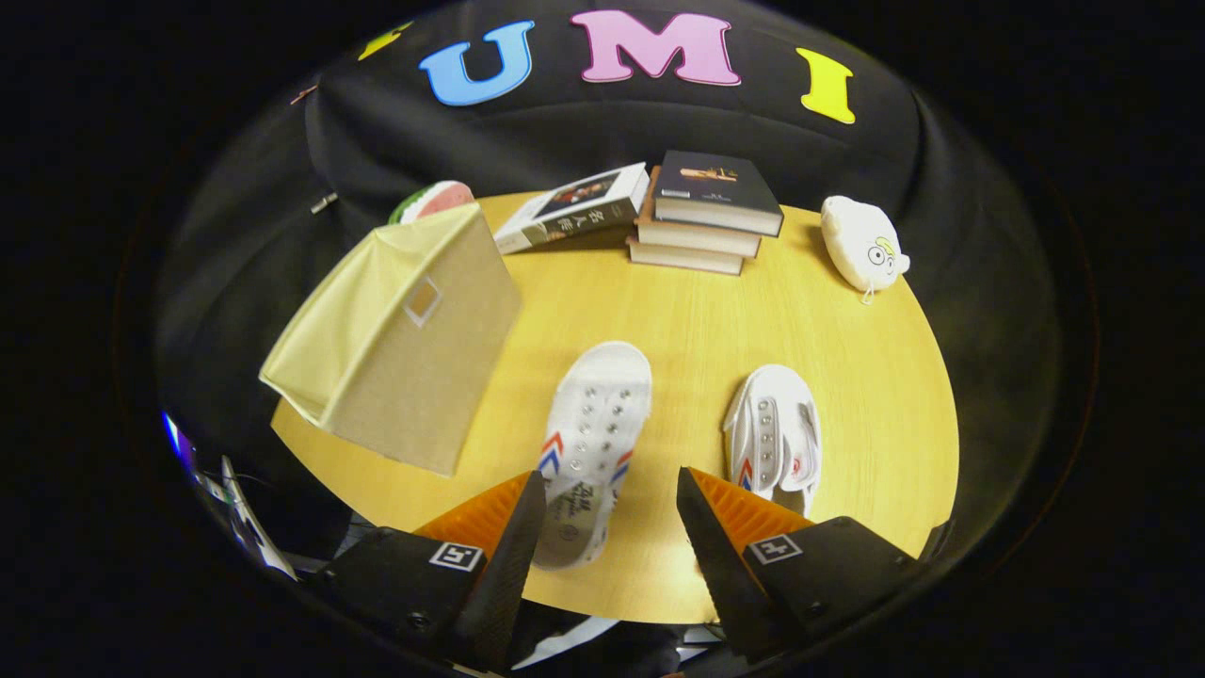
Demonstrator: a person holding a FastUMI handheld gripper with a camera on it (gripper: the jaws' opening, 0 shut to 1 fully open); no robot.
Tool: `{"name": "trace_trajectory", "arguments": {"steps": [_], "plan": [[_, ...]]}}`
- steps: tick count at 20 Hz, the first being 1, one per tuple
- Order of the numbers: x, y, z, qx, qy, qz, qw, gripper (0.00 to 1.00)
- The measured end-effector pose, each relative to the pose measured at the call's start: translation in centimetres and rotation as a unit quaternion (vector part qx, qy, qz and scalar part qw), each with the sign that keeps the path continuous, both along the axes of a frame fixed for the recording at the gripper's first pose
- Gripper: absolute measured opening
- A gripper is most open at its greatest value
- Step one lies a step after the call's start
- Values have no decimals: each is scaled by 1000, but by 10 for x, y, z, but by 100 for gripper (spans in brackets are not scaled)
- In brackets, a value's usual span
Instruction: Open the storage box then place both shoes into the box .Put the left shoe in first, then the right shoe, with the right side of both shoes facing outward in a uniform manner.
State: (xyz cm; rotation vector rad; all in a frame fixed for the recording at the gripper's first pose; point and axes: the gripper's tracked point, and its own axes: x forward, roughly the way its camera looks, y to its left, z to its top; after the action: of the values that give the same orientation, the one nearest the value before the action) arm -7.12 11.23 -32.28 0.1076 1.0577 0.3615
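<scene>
The gripper (610, 508) stands open above the table (847, 395), its fingers spread and holding nothing. The left finger (504, 541) hides part of one white shoe's (593, 433) heel. The other shoe (774, 435) lies just beyond the right finger. Farther left sits the closed storage box (400, 339), hiding most of a round watermelon-patterned thing (433, 201). Books (701, 221) and a white plush toy (861, 243) sit at the far edge.

On the worktop (828, 377) the storage box (395, 339) stands to the left, with what may be a soft toy (435, 201) partly hidden behind it. Two shoes lie side by side nearer the hand-held gripper (610, 523): the left-hand shoe (593, 443) reaches in between its spread fingers, and the right-hand shoe (777, 428) lies just beyond the right finger. Behind them sit a stack of books (701, 221), a leaning book (574, 207) to its left and a pouch (861, 243) to its right.
</scene>
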Motion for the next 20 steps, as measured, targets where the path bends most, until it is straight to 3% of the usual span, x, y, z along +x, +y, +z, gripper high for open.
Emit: {"name": "trace_trajectory", "arguments": {"steps": [3,7,9,12,14,15,17,20], "plan": [[-7,3,-28,-27,17,22,999,76],[-1,16,-55,-46,29,39,998,72],[12,15,-68,-72,18,40,996,63],[18,26,-74,-55,29,39,997,56],[17,33,-73,-41,21,55,997,40],[16,35,-72,-35,24,60,997,26],[12,33,-72,-14,45,45,998,13],[15,33,-58,33,57,14,998,9]]}}
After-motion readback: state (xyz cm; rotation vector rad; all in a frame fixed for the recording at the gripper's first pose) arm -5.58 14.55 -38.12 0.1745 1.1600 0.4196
